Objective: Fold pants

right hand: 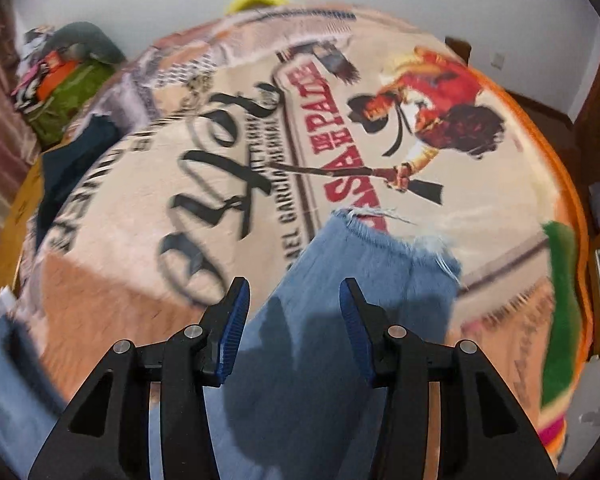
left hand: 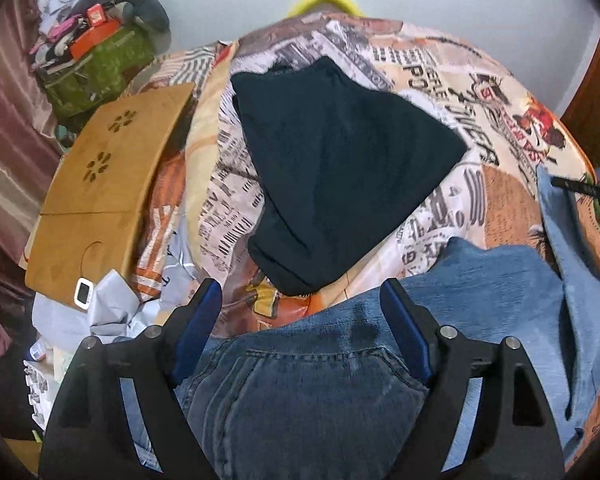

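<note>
Pants: blue denim jeans (left hand: 480, 296) with a darker-washed back pocket and frayed, ragged leg hems, lying spread on the bed; waist and pocket end under the left tool, one leg running out under the right tool.
Surface: bed covered by a cream and orange blanket printed with newspaper lettering and a rifleman figure (right hand: 380, 132).
Left tool (left hand: 300, 300): black frame, blue pads, jaws set wide apart, holding nothing; it hangs over the pocket area, one pad on either side of the seam.
Right tool (right hand: 294, 300): same make, jaws likewise spread and empty, poised above the leg short of the frayed hem (right hand: 384, 224).
Neighbour: folded dark navy cloth garment (left hand: 340, 176) lying on the blanket, its near corner close to the jeans' waist.
Bystanders: tan wooden lap desk with flower-shaped cutouts (left hand: 108, 192) at the bed edge; green bag piled with clutter (left hand: 100, 60) beyond it.
Risk one: a pinch on the top layer only, so the denim would peel apart and fold crooked.
Risk two: thick seam denim slipping from the pads mid-lift.
Risk three: the swung leg dragging the navy garment out of shape.
Risk four: pads catching the blanket beneath; contact cannot be judged, the right view being blurred.
</note>
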{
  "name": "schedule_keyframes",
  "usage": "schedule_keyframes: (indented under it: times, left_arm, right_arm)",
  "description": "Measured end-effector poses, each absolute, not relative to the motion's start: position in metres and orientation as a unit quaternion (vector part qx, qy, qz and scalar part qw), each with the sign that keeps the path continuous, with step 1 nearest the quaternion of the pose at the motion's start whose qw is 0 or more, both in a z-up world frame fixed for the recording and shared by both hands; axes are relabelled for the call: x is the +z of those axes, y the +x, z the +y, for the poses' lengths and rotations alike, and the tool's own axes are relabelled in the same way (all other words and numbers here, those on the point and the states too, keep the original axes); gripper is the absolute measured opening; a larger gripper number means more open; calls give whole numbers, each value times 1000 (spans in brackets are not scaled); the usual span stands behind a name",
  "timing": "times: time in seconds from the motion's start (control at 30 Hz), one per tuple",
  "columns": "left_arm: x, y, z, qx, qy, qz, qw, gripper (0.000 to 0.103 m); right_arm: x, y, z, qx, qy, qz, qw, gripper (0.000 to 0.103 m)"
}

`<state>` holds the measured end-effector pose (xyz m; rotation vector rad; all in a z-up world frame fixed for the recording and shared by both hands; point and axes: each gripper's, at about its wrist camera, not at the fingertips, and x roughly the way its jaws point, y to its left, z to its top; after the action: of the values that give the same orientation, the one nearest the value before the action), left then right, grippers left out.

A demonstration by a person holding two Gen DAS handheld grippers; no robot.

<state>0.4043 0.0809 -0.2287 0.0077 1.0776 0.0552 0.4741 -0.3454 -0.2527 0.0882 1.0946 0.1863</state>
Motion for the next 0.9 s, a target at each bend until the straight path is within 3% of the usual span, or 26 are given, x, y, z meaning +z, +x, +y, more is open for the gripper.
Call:
schedule_keyframes:
  times: [0.23, 0.33, 0.37, 0.47, 0.63, 0.9]
  left_arm:
    - [-249, 409, 72, 14, 18, 534, 845, 81]
    - [-251, 407, 63, 8, 28, 539, 842, 81]
    - [-250, 405, 61, 5, 30, 539, 842, 81]
    - [-246, 399, 50, -3, 42, 538, 842, 81]
    - [-238, 385, 31, -15, 44, 534, 844, 82]
    - [-235, 366, -14, -33, 28, 541, 840, 82]
  right_arm:
    - [-285, 504, -343, 51, 22, 542, 838, 43]
    - [-288, 502, -340, 35, 12, 535, 844, 26]
    - [-290, 501, -341, 32, 7, 535, 844, 13]
    - [-284, 493, -343, 29, 1, 534, 845, 8]
    - [-240, 450, -358, 52, 13, 503, 863, 7]
    - [-119, 360, -419, 71, 61, 413, 906, 6]
